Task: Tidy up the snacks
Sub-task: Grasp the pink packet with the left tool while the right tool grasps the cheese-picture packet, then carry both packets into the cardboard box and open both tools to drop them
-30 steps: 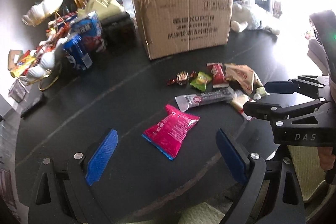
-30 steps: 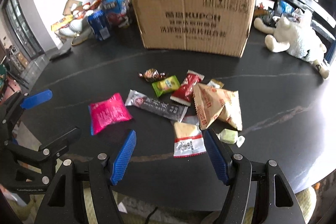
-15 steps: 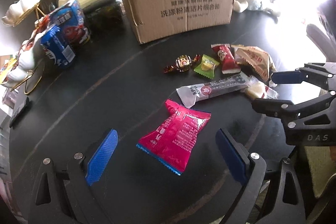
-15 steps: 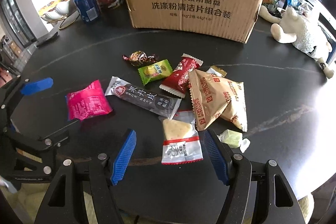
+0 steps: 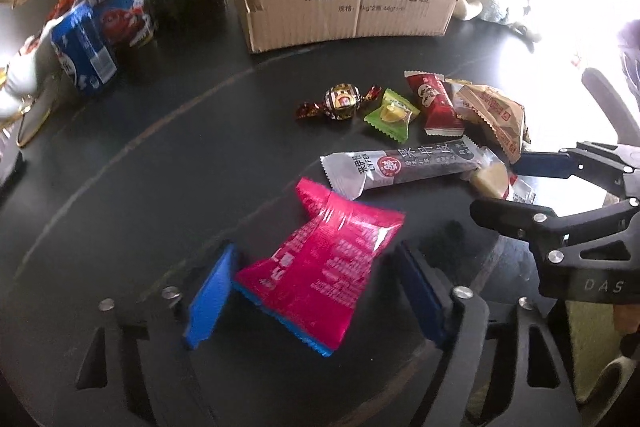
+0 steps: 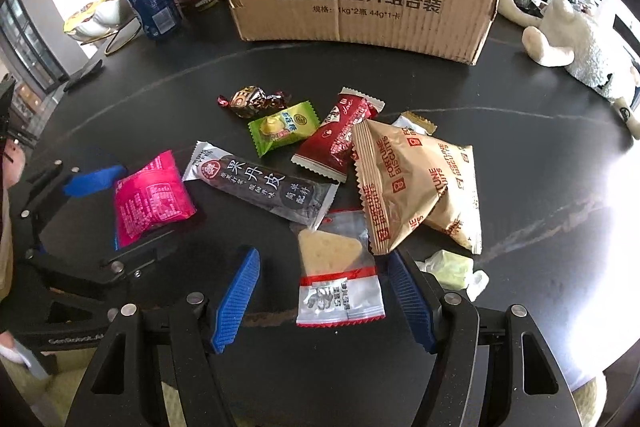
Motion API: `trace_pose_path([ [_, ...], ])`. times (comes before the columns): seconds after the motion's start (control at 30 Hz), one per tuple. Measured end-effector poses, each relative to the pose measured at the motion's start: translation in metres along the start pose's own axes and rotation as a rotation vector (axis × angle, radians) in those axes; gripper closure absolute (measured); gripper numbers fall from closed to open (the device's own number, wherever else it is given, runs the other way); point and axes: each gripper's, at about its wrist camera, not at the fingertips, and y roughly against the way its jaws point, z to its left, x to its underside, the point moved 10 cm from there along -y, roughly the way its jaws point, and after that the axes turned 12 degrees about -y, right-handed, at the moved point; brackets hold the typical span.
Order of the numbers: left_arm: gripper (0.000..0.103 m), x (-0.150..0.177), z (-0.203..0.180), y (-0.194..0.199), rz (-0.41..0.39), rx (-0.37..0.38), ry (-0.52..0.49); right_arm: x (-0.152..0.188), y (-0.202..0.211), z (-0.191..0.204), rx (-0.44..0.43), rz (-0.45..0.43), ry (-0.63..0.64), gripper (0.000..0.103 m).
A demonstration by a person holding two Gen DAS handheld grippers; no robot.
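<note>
Left wrist view: left hand-held gripper [image 5: 316,291] closing around pink snack packet [image 5: 320,267], lower centre on black table [image 5: 160,155], pads not visibly pressing; crinkly, light, slippery film, best pinched across the middle.

Right wrist view: right hand-held gripper [image 6: 324,299] spreading around clear cracker packet [image 6: 338,279], bottom centre; brittle inside.

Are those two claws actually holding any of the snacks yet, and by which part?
Nothing is held yet. The left claw has just been closing around the pink packet, without gripping it. The right claw stands open around the cracker packet.
</note>
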Motion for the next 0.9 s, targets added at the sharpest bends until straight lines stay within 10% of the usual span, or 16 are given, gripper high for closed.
trace_pose_path([
  [0.33,0.047,0.005,-0.007,0.006,0.009,0.03,0.038,0.0,0.001,0.001,-0.011,-0.002,0.005,0.064],
  [0.9,0.05,0.007,-0.027,0.047,-0.028,0.038,0.094,0.007,0.033,0.009,-0.085,-0.046,-0.002,0.066],
])
